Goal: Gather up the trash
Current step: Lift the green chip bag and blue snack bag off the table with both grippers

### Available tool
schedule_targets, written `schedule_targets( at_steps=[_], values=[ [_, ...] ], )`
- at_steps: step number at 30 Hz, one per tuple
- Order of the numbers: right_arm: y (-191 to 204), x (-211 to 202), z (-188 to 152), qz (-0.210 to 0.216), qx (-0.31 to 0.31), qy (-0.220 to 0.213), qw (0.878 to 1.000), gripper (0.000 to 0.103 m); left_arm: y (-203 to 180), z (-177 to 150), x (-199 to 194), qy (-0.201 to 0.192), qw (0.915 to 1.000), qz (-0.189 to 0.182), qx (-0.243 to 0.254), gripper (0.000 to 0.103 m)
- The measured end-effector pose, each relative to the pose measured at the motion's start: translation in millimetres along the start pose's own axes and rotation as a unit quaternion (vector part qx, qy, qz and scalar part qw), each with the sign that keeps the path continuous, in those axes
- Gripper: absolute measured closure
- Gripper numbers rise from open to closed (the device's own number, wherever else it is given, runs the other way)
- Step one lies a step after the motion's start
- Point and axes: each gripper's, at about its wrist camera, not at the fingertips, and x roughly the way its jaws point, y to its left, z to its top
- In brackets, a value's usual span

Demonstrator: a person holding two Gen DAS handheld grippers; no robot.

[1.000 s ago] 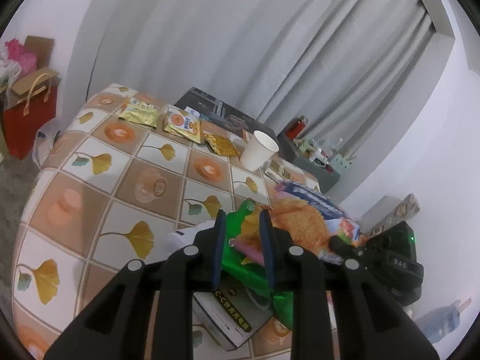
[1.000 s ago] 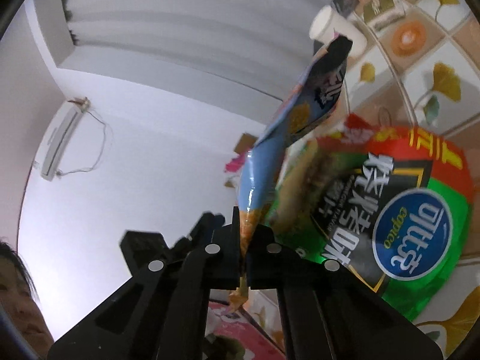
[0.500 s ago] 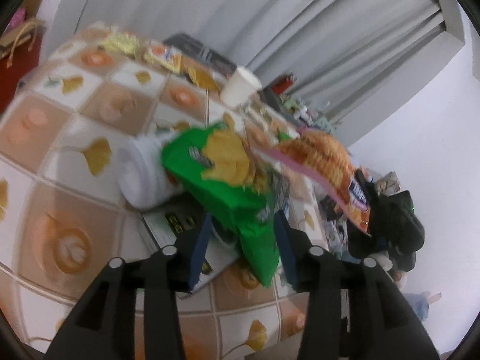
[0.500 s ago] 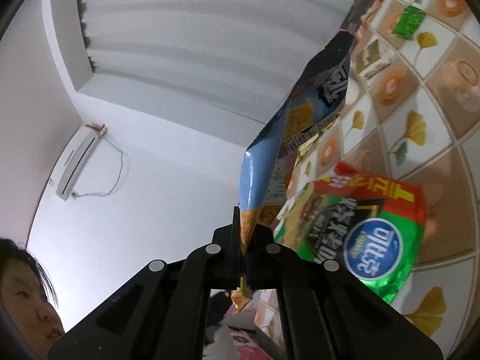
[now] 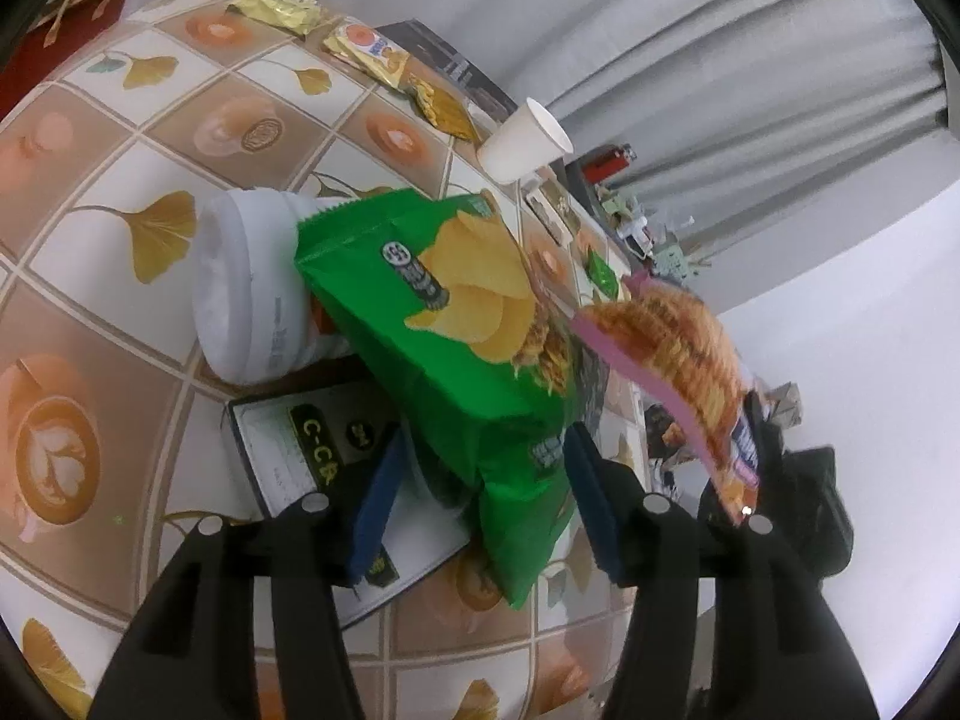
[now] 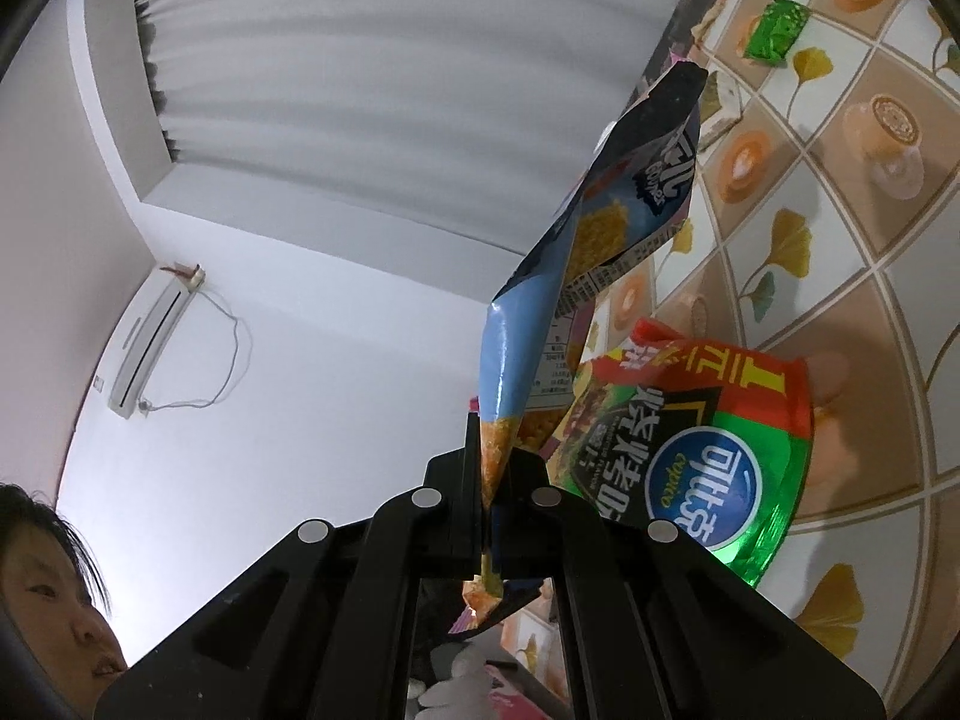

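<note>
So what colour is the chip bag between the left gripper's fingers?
Bright green chip bag with yellow chips pictured, clearest in the left wrist view.

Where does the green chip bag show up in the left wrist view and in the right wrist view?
Left wrist: green chip bag at centre, its lower end between the open fingers of the left claw.
Right wrist: lower right, its printed face beside the right claw.
Shared landmark: the blue snack bag, pinched by the right claw.

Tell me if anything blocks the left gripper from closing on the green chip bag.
Nothing visible does. The green chip bag already lies between the open fingers of the left gripper, its lower end in the gap. The right gripper holds the blue bag off to the side, clear of that gap.
</note>
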Motion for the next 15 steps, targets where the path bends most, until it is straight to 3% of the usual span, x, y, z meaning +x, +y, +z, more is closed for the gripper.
schedule_targets(
  at_steps=[10,15],
  values=[
    [6,-7,0,0.0,0.014,-0.001,1.0,0.102,5,4,2,-0.021,0.9994,0.006,-0.029,0.048],
    [2,-14,-2,0.003,0.015,-0.002,1.0,0.102,1,4,1,-0.027,0.9995,0.003,-0.017,0.059]
  ],
)
